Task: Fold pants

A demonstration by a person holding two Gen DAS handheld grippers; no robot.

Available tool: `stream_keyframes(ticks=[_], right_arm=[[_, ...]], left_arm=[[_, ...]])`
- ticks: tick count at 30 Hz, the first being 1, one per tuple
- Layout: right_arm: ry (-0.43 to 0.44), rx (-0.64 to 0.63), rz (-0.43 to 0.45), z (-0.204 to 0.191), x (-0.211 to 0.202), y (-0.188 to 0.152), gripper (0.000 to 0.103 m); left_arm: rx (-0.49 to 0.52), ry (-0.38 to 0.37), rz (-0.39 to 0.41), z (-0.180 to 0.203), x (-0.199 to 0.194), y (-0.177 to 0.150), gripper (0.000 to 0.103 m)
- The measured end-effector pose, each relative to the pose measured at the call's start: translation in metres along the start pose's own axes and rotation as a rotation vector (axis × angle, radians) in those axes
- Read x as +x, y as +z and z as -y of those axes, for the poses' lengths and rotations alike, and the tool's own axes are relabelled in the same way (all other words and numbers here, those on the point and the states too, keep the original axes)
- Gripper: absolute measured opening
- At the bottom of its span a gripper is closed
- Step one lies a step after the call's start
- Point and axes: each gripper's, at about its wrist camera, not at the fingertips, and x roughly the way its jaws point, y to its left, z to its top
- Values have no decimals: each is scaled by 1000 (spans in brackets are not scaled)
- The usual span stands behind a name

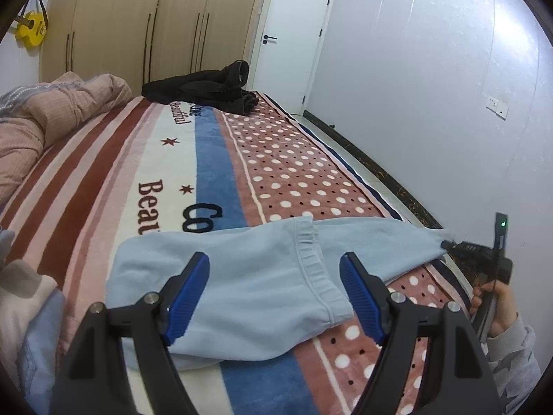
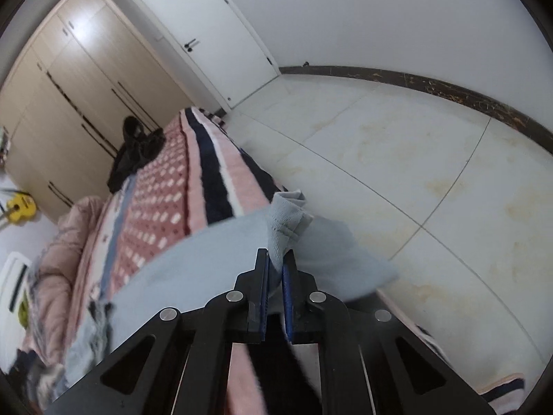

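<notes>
Light blue pants (image 1: 242, 276) lie across the patterned blanket (image 1: 283, 159) on the bed, one leg folded over with its ribbed cuff (image 1: 307, 242) uppermost. My left gripper (image 1: 274, 268) hovers open above the pants, nothing between its blue pads. In the left wrist view my right gripper (image 1: 449, 243) pinches the far end of the pants at the bed's right edge, a hand behind it. In the right wrist view my right gripper (image 2: 275, 256) is shut on a bunched end of the light blue pants (image 2: 287, 218), and the cloth rises from between the pads.
A dark garment (image 1: 207, 86) lies at the far end of the bed. A pink quilt (image 1: 52, 110) is heaped at the left. More clothes (image 1: 27, 311) sit at the near left. Tiled floor (image 2: 397, 159) runs along the bed's right side, with a white door (image 1: 293, 34) and wardrobes (image 1: 138, 24) beyond.
</notes>
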Motion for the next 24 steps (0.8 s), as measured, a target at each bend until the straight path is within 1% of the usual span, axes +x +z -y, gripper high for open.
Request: stream_keyframes(ticks=[1,2,3,4,5,6,7,9,11,13,14,16,17,18,21,24], right_arm=[[-17,-3,-34,3,7,-2,5],[-14,21,-72,7,14,-2,5],[-2,50,-83,11,15,-3,6],[12,71,-74,14,11,-3,16],[-7,81,-67,17,5,-3,36],[-21,93,-54,19,-2,-4,48],[-13,102,-44,23,-9,-8,48],[68,147,-52,29,-21,-16,48],[135,195,-93,37,-24,-24,48],[183,249,-133,43,-20,-30,49],[191,270,-131,46,-18,-31,49],[190,275,-118,44,-11,-30,53],[187,279,-119,42,-5,-29,58],[185,291,-114,41,2,-27,61],[149,316,-83,36,15,-16,61],[145,362,-70,32,29,-6,60]], left_arm=[[-1,-3,0,0,0,0,74],[2,-4,1,1,0,0,74],[6,-4,3,2,-1,0,74],[11,-2,4,2,-2,-1,74],[14,-1,4,2,-2,0,74],[14,-1,4,1,-3,0,74],[14,-2,6,1,-3,0,74],[9,-8,7,0,-2,-1,74],[2,-16,3,1,0,0,74],[3,-25,4,3,0,-1,74],[6,-27,5,5,1,-1,74],[6,-33,3,6,1,0,74],[3,-36,3,7,1,0,74],[0,-36,4,6,0,0,74],[-10,-18,11,2,-2,0,74],[-36,1,16,-8,-4,0,74]])
